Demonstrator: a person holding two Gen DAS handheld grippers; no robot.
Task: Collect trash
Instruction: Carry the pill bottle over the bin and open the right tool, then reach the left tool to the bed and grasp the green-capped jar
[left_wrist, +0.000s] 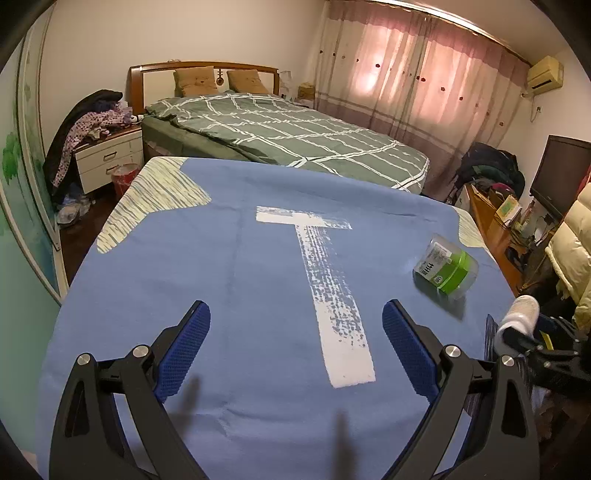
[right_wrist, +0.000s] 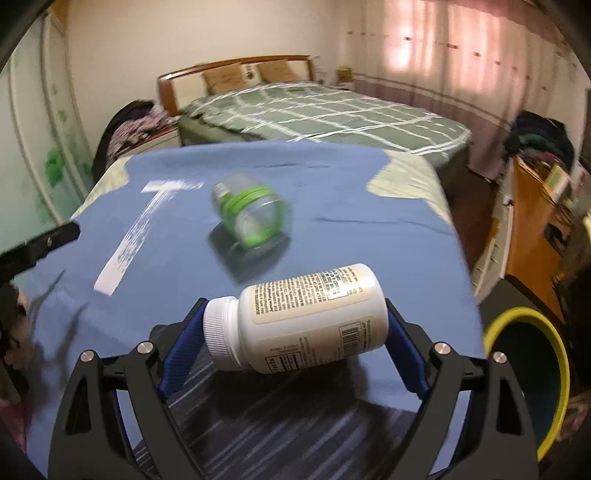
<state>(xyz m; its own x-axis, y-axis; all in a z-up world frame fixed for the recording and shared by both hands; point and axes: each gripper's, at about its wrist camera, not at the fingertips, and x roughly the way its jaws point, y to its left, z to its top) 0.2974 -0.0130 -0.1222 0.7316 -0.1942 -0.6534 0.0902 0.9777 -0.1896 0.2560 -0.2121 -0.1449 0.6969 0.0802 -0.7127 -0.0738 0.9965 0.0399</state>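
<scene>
Closest to the right wrist camera was the white pill bottle, lying sideways between the fingers of the right gripper. Cap end sat against the left blue pad and the base against the right pad, so the bottle looked pinched end to end, lifted clear of the blue cloth on the table. That whole view was smeared with motion blur, so the label print was mostly unreadable.

Further out on the cloth lay a clear jar with a green band, tipped on its side, pretty fuzzy here but sharper in the left view. Off to the lower right, a yellow-rimmed bin was cut off by the frame edge and partly hidden behind the gripper arm.

The left gripper had its fingers spread wide with nothing between them, hovering over the white T mark. In that view the right gripper only peeked in at the right edge, with a bit of the white bottle showing.

A bed sat behind the table.
</scene>
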